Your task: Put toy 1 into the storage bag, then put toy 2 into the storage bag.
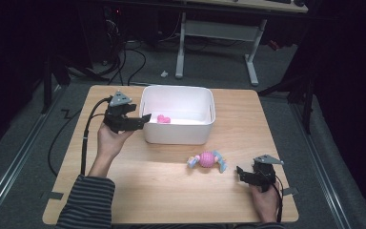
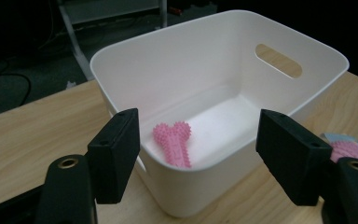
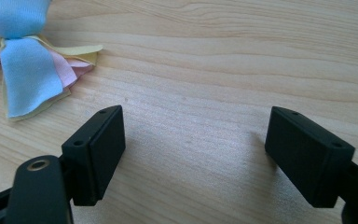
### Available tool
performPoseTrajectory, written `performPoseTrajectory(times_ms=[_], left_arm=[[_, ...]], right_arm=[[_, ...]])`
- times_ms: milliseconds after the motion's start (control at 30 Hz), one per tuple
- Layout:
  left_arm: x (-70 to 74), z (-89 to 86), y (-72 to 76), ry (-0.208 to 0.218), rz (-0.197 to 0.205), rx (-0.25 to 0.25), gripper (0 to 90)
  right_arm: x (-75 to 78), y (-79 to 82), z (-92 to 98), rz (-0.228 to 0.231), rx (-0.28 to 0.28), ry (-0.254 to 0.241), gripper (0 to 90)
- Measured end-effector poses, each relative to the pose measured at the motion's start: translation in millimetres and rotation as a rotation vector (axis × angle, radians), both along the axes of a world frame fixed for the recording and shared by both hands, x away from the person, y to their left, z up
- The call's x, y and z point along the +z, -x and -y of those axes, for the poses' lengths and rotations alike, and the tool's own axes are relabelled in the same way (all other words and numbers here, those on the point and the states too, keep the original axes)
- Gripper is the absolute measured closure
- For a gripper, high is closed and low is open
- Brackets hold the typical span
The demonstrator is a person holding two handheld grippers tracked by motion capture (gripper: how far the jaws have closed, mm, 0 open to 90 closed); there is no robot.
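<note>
- Nearest the lens in the left gripper view, two black jaws of mine rise from the bottom corners, spread wide with nothing between them
- Left gripper (image 1: 140, 120) hangs at the left wall of the white bin (image 1: 177, 135), centre of the high view, tips just beside the rim
- Pink spiky toy (image 2: 173, 142) lies on the bin's floor, low centre of the left gripper view
- Right gripper (image 1: 242, 172) sits at lower right of the high view, jaws apart and empty over bare wooden table (image 1: 171, 191)
- Pink ball toy with pastel cloth ends (image 1: 207, 161) lies on the table below the bin, near my right jaws, untouched
</note>
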State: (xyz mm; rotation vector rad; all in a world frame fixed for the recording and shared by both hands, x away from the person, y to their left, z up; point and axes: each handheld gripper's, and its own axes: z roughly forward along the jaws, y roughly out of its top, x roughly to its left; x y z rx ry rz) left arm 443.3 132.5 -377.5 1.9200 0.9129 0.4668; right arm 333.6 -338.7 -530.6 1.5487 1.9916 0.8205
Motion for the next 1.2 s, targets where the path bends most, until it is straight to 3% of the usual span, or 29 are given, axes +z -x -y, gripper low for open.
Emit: performPoseTrajectory(times_ms=[467,767,1067,1200], left_arm=[[-18.8,-32.9,35.3,0.087,0.000,0.048,31.1],[-38.8,-44.2,49.6,0.095,-0.031,0.072,31.0],[-68.2,-44.5,57.3,0.103,-0.066,0.088,30.6],[-78.1,-43.0,60.6,0.088,-0.069,0.094,30.5]], right_arm=[[0.0,0.0,-0.1,0.000,0.000,0.000,20.0],[0.0,0.0,-0.1,0.000,0.000,0.000,20.0],[0.0,-0.1,0.0,0.000,0.000,0.000,20.0],[0.0,-0.2,0.0,0.000,0.000,0.000,20.0]])
